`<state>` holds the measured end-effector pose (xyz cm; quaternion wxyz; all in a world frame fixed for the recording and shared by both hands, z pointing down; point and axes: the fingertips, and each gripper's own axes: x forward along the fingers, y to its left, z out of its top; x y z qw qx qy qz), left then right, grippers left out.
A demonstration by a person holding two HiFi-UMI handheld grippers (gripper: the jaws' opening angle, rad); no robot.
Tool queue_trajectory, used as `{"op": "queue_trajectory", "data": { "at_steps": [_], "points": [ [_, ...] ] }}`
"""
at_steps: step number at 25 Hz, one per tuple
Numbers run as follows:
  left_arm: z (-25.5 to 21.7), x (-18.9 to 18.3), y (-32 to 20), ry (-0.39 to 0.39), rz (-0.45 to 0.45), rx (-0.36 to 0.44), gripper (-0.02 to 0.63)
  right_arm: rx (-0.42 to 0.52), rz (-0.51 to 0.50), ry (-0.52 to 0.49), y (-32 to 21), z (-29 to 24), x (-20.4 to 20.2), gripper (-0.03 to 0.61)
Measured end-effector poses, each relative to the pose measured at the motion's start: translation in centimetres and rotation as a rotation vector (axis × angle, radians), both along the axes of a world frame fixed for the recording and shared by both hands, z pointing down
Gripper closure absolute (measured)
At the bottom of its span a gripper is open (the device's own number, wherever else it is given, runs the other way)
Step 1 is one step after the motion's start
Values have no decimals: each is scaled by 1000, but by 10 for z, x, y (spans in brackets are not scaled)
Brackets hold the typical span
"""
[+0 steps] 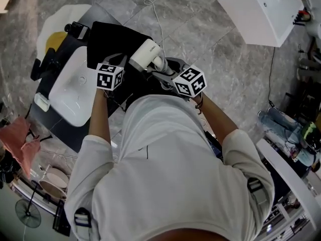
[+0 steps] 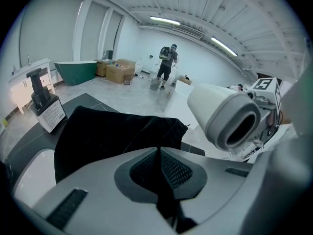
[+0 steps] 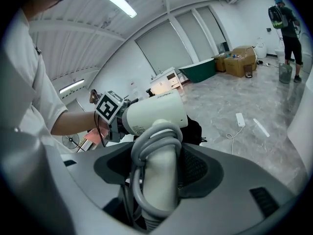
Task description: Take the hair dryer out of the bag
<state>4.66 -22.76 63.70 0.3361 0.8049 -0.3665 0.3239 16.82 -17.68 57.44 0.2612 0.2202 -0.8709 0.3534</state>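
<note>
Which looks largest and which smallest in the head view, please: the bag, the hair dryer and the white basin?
1 and 2, unranked: the basin and the bag look about alike, and part of the bag is covered.
3. The hair dryer, clearly the smallest.

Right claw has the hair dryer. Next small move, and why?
Probably carry the hair dryer sideways, off the bag, to set it down. The right claw grips it firmly, and it looks wholly clear of the bag, which the left claw seems to pinch.
</note>
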Motion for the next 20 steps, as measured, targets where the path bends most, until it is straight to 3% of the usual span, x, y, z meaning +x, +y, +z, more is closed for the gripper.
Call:
{"op": "queue_trajectory", "data": {
  "at_steps": [10, 11, 13, 14, 20],
  "points": [
    [16, 21, 33, -83, 40, -25, 578, -9, -39, -44, -13, -5, -2, 304],
    [17, 23, 35, -84, 34, -26, 559, -5, -44, -41, -15, -5, -3, 304],
    [18, 24, 38, -82, 14, -28, 433, 0, -56, -35, -17, -4, -3, 304],
    [18, 24, 39, -83, 1, -26, 412, -3, -59, -37, -18, -3, -3, 304],
    [4, 15, 42, -84, -146, 3, 376, 14, -77, -43, -28, -6, -6, 304]
  ]
}}
